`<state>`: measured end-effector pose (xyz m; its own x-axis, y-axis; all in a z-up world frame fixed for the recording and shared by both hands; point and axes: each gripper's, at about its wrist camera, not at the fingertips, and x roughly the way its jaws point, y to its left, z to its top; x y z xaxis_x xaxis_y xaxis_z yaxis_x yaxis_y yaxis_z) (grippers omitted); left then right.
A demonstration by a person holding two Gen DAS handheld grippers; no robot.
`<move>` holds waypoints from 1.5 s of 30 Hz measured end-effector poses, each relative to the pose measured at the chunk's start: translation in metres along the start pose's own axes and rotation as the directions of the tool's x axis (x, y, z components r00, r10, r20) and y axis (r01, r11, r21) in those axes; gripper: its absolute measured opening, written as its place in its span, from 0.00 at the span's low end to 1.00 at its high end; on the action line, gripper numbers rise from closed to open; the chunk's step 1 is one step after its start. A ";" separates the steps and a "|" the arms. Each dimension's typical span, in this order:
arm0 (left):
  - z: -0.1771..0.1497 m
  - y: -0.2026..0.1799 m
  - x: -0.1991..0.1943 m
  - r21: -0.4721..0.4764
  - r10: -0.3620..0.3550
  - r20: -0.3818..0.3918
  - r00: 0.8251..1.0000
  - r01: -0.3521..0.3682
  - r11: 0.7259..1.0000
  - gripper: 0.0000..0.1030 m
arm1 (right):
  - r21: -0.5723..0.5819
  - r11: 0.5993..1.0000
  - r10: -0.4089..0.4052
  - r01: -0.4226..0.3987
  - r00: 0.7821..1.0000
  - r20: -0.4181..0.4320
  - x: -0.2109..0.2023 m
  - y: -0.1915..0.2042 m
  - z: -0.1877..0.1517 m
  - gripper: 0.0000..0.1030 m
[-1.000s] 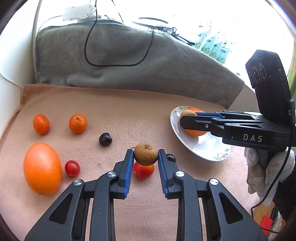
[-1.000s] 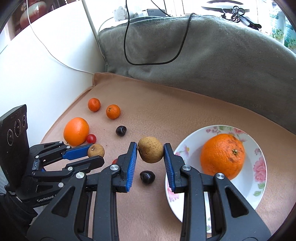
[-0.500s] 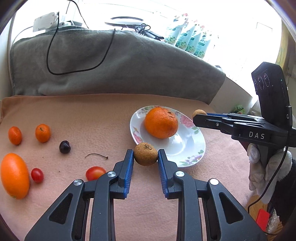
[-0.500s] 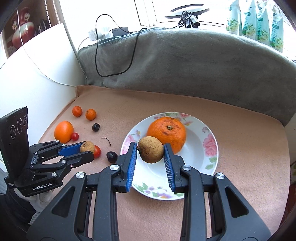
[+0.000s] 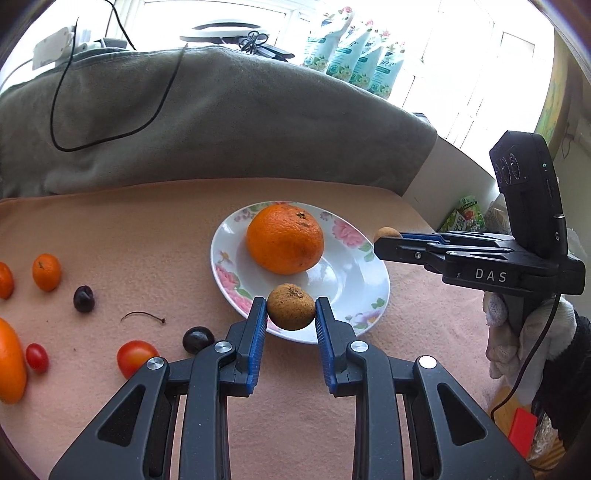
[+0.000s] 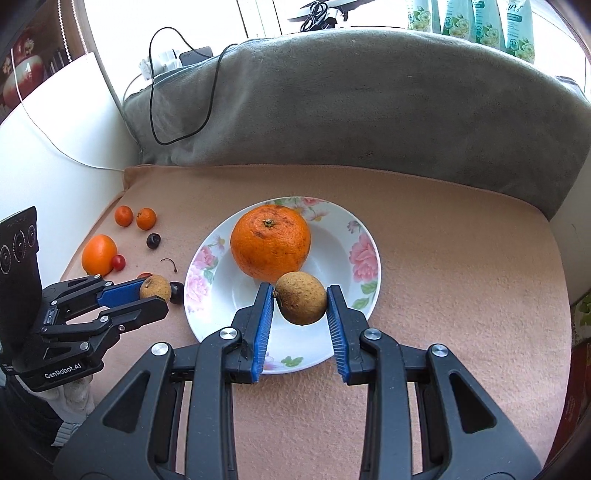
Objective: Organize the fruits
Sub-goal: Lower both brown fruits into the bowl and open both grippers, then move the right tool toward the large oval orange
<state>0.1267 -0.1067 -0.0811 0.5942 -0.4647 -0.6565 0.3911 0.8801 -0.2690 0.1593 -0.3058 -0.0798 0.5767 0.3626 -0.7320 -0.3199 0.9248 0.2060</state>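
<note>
Clamped in each claw, a small round brown fruit (image 5: 290, 306) has been carried over the white floral plate (image 5: 364, 280), ready for release

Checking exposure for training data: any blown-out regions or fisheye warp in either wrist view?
Left wrist view: window behind the grey blanket is blown out white, dark vignette at corners. Right wrist view: window strip clipped too; white floral plate evenly lit, sharp; blanket edge bowed by fisheye.

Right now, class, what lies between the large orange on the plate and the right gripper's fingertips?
In the right wrist view, only a small brown fruit, clamped by the right gripper, lies before the large orange.
</note>
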 end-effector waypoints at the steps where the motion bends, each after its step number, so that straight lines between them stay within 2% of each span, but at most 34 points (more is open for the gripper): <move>1: 0.000 -0.001 0.002 0.001 0.000 -0.002 1.000 0.000 1.000 0.24 | 0.000 1.000 -0.001 0.001 1.000 -0.002 0.001 -0.001 0.000 0.30; 11: -0.001 -0.004 0.014 0.016 0.005 -0.034 0.999 -0.004 1.000 0.24 | 0.020 1.000 0.002 -0.002 1.000 -0.026 0.012 -0.008 -0.002 0.30; 29: 0.002 -0.011 0.019 0.029 0.002 -0.040 0.999 -0.001 1.000 0.24 | 0.031 1.000 -0.002 0.003 0.999 -0.038 0.017 -0.011 -0.002 0.30; 30: 0.002 -0.011 0.019 0.030 0.004 -0.039 0.999 -0.003 1.000 0.25 | 0.033 0.999 -0.004 0.006 0.999 -0.036 0.016 -0.010 -0.002 0.31; 31: 0.002 -0.011 0.018 0.029 0.004 -0.037 0.999 -0.003 1.000 0.25 | 0.034 0.999 -0.008 0.009 0.999 -0.035 0.016 -0.011 -0.002 0.43; 32: 0.002 -0.010 0.018 0.028 0.007 -0.035 0.999 -0.006 1.000 0.31 | 0.037 0.999 -0.013 0.014 0.999 -0.031 0.015 -0.012 -0.001 0.52; 33: 0.002 -0.010 0.018 0.028 0.008 -0.033 0.999 -0.007 1.000 0.40 | 0.040 0.999 -0.017 0.018 1.000 -0.022 0.014 -0.013 -0.001 0.66; 34: 0.002 -0.010 0.017 0.028 0.007 -0.029 1.000 -0.006 1.000 0.42 | 0.044 0.999 -0.020 0.020 1.000 -0.012 0.012 -0.013 -0.001 0.70; 36: 0.002 -0.010 0.015 0.028 0.012 -0.028 1.000 -0.011 1.000 0.55 | 0.051 0.998 -0.024 0.024 1.000 0.001 0.008 -0.014 0.000 0.70; 38: 0.002 -0.009 0.014 0.025 0.025 -0.026 0.999 -0.025 0.999 0.61 | 0.061 0.998 -0.033 0.032 0.999 0.013 0.005 -0.015 0.001 0.75; 40: 0.001 -0.009 0.014 0.023 0.028 -0.027 0.999 -0.027 0.999 0.61 | 0.068 0.997 -0.028 0.026 0.999 0.023 0.002 -0.016 0.002 0.84; 45: 0.001 -0.012 0.012 0.033 0.056 -0.026 0.998 -0.055 0.998 0.67 | 0.059 0.998 -0.037 0.035 0.999 0.031 -0.001 -0.010 0.002 0.84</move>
<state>0.1302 -0.1228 -0.0855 0.5966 -0.4120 -0.6888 0.3807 0.9008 -0.2090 0.1640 -0.3154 -0.0798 0.6109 0.3313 -0.7190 -0.2546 0.9422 0.2178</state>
